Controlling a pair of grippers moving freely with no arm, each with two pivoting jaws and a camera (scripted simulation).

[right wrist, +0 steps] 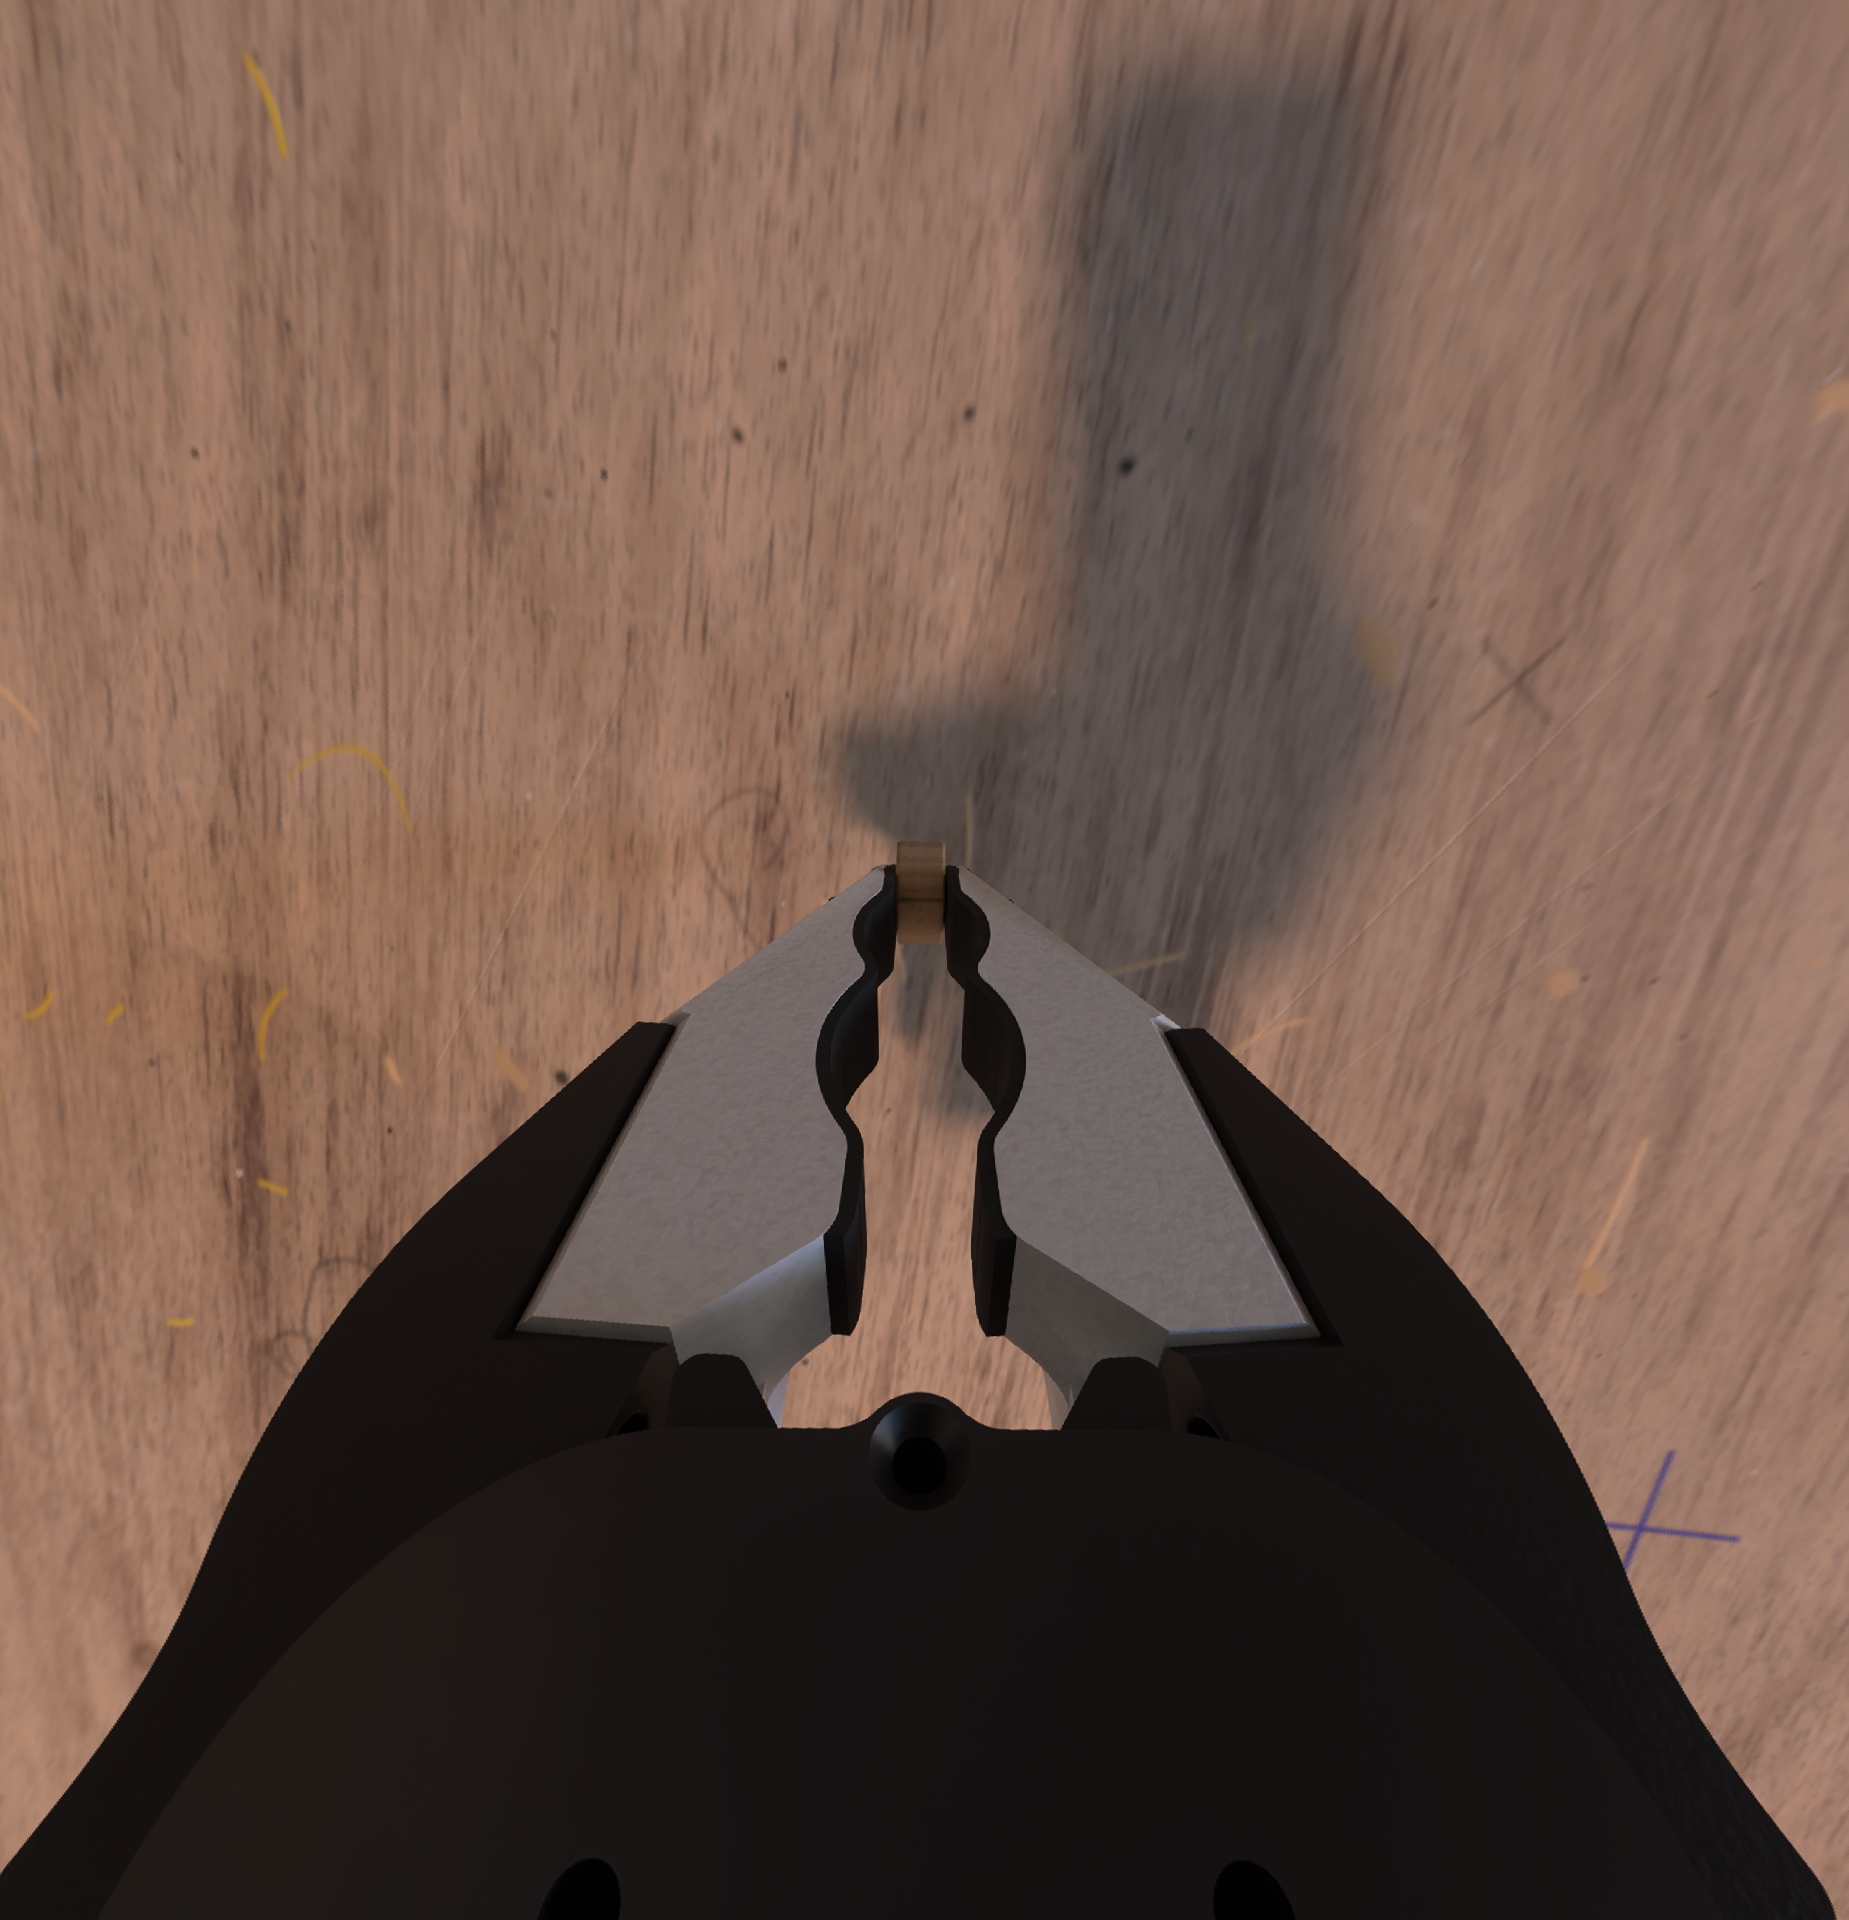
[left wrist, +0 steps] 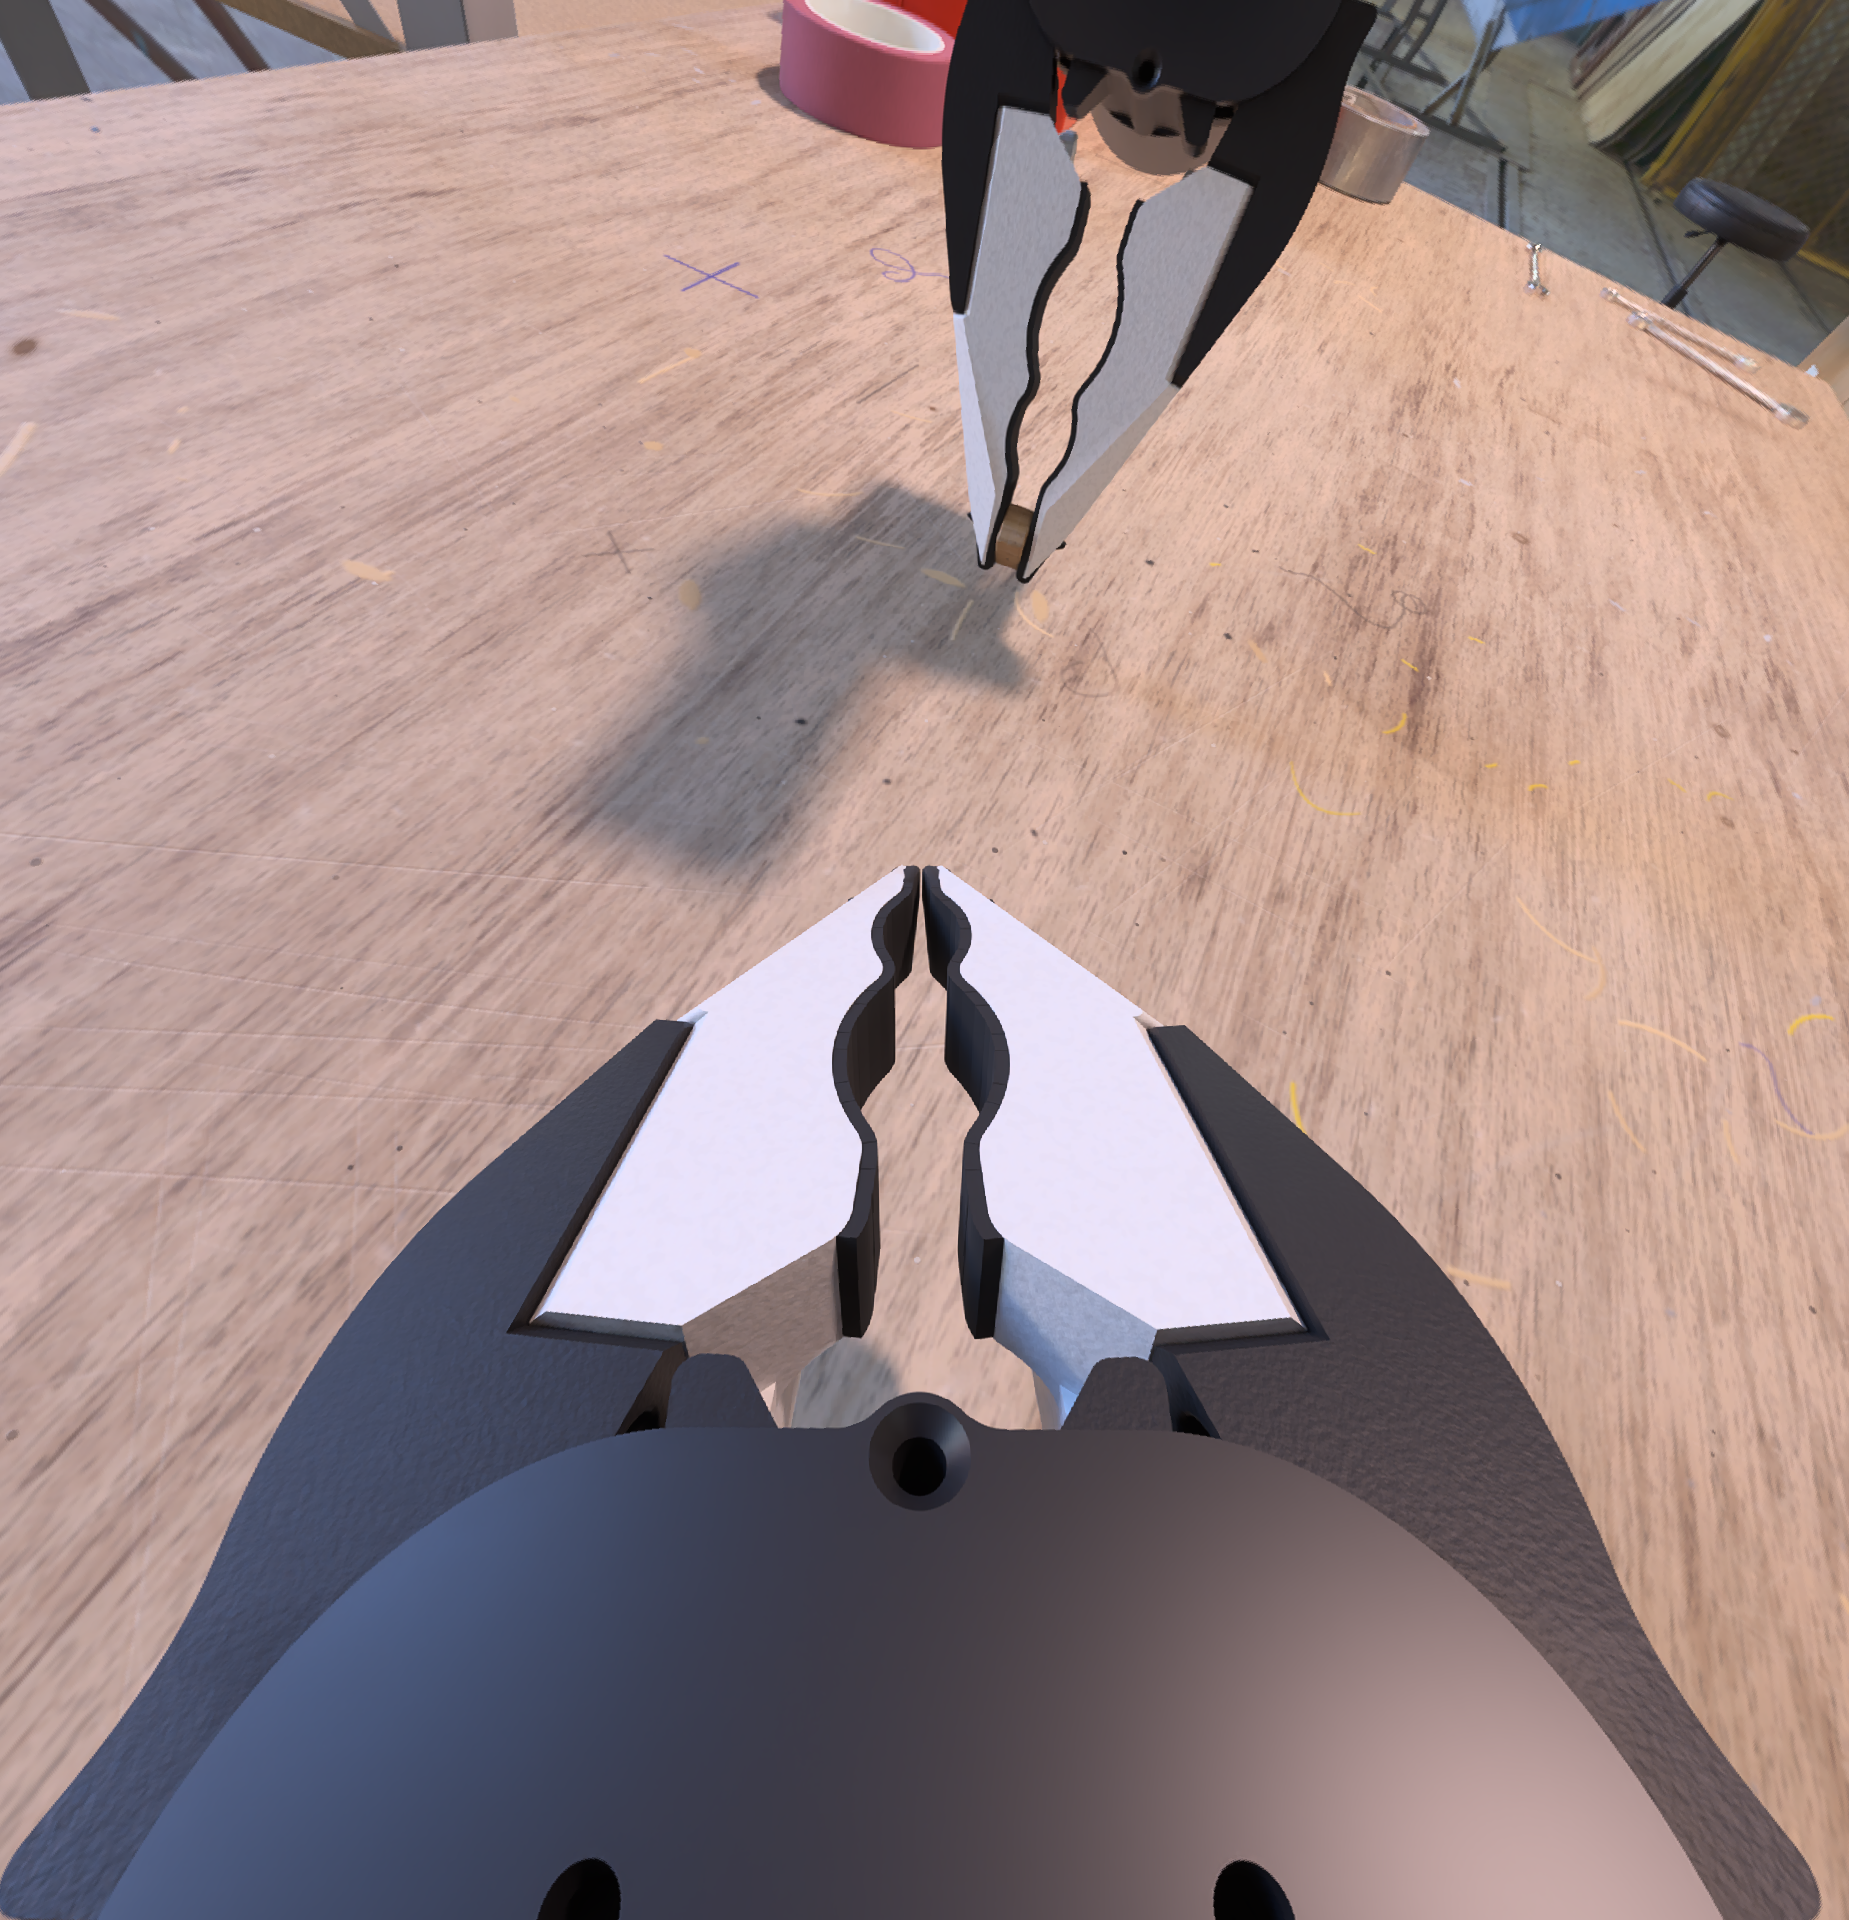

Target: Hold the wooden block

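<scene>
Wooden block (right wrist: 919, 894), seemingly lengthwise along the fingers, clamped in right gripper (right wrist: 919, 883); left gripper (left wrist: 919, 878) closed, empty.

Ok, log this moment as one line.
right gripper: shut on wooden block, at fingertips | left gripper: shut, empty | table: block near surface

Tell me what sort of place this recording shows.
Probably a workshop. The surface is a scuffed plywood tabletop with pen marks and shavings; rolls of tape, a pink roll among them, sit at its far edge, and a black stool stands on the floor beyond.
</scene>
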